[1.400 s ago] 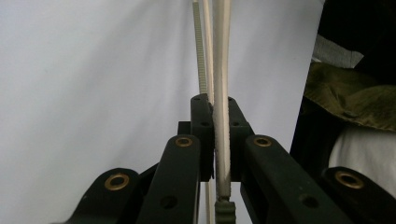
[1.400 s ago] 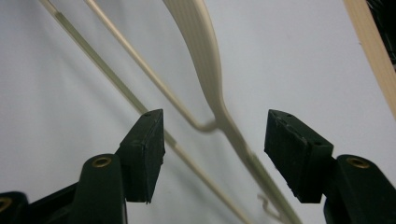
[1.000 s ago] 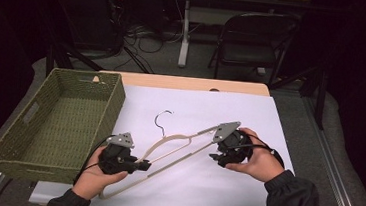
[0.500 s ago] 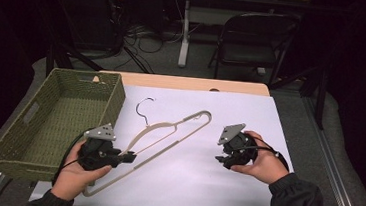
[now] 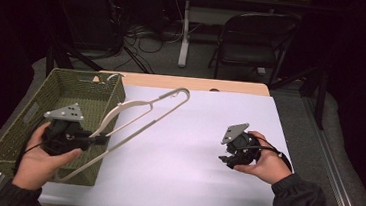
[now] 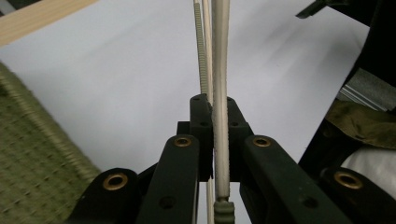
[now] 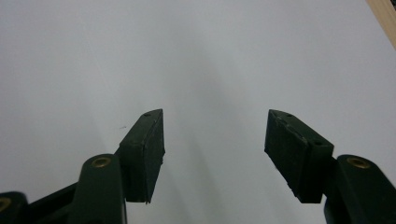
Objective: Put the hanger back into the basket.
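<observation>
- Hanger (image 5: 142, 110) on the move: gripped near one end of its bottom bar, the pale hanger now rides in the air, tilted up toward 1 o'clock, its lower end over the near right corner of the green woven basket (image 5: 29, 114) and its hook over the basket's far right corner.
- Left gripper (image 5: 98, 139), at 8 o'clock on the tabletop (image 5: 207, 150), has its fingers (image 6: 204, 135) clenched on the hanger's bar; the left gripper view shows the bar pinched between the two pads.
- Right gripper (image 5: 224, 160), at 4 o'clock, rests apart in the person's right hand (image 5: 266, 163), its fingers (image 7: 147, 149) spread wide over bare white tabletop and holding nothing.
- A second ago both grippers met at the hanger as it lay mid-tabletop; since then the right one has let go and the left has carried the hanger toward 9 o'clock, up to the basket.
- Judged from that shift, the handover is done and the job looks close to its end: what remains is lowering the hanger into the basket and letting go.
</observation>
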Demonstrator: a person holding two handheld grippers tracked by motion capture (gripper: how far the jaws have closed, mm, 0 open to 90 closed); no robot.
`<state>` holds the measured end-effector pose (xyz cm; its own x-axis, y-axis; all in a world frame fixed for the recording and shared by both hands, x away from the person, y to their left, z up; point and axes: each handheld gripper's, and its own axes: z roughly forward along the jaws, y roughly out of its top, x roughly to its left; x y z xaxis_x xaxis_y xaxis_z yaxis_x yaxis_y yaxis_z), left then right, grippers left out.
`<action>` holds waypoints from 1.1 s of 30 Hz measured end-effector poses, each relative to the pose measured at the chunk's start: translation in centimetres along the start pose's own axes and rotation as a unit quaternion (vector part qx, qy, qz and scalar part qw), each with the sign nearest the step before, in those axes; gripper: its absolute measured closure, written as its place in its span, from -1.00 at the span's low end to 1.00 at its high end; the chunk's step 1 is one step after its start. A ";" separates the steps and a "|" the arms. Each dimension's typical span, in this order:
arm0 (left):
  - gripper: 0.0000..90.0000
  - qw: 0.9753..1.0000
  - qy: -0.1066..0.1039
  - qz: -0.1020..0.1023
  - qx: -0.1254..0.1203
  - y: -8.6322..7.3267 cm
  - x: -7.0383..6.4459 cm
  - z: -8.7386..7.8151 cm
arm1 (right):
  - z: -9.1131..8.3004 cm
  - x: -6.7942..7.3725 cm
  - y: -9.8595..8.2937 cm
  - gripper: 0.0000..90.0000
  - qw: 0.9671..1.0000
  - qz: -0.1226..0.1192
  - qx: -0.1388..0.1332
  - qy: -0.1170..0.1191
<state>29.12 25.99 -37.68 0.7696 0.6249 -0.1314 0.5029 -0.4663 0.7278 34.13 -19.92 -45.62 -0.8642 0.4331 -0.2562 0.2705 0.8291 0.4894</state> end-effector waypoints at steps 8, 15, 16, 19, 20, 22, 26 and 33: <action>0.94 0.999 0.048 -0.016 0.004 -1.5 4.5 -2.6 | 0.3 -0.1 -0.1 -0.17 1.000 0.009 0.002 0.006; 0.94 0.996 0.084 -0.033 0.011 -3.4 8.8 -4.0 | 0.9 -0.3 -0.3 -0.17 1.000 0.011 0.009 0.007; 0.94 0.995 0.089 -0.031 0.014 -3.6 9.3 -4.2 | 0.9 -0.4 -0.2 -0.17 1.000 0.006 0.015 0.002; 0.94 0.996 0.089 -0.023 0.018 -4.1 10.8 -4.6 | 1.1 -0.3 -0.2 -0.17 1.000 0.008 0.009 0.007; 0.94 0.996 0.087 -0.017 0.016 -4.3 11.2 -4.7 | 1.1 -0.3 -0.1 -0.17 1.000 0.004 0.008 0.008; 0.94 0.996 0.083 -0.007 0.013 -4.7 12.1 -5.0 | 1.1 -0.3 -0.1 -0.17 1.000 0.001 0.009 0.008; 0.94 0.997 0.082 -0.006 0.012 -5.6 13.5 -5.4 | 1.3 -0.4 -0.1 -0.17 1.000 0.004 0.015 0.007; 0.94 0.996 0.086 -0.013 0.011 -7.1 15.0 -5.8 | 1.8 -0.2 -0.5 -0.17 1.000 0.005 0.013 0.010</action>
<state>34.80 42.29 -40.86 0.6775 0.7349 -0.0314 0.5328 -0.4608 0.7098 34.99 -19.77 -47.30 -0.8699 0.4344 -0.2337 0.2901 0.8337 0.4699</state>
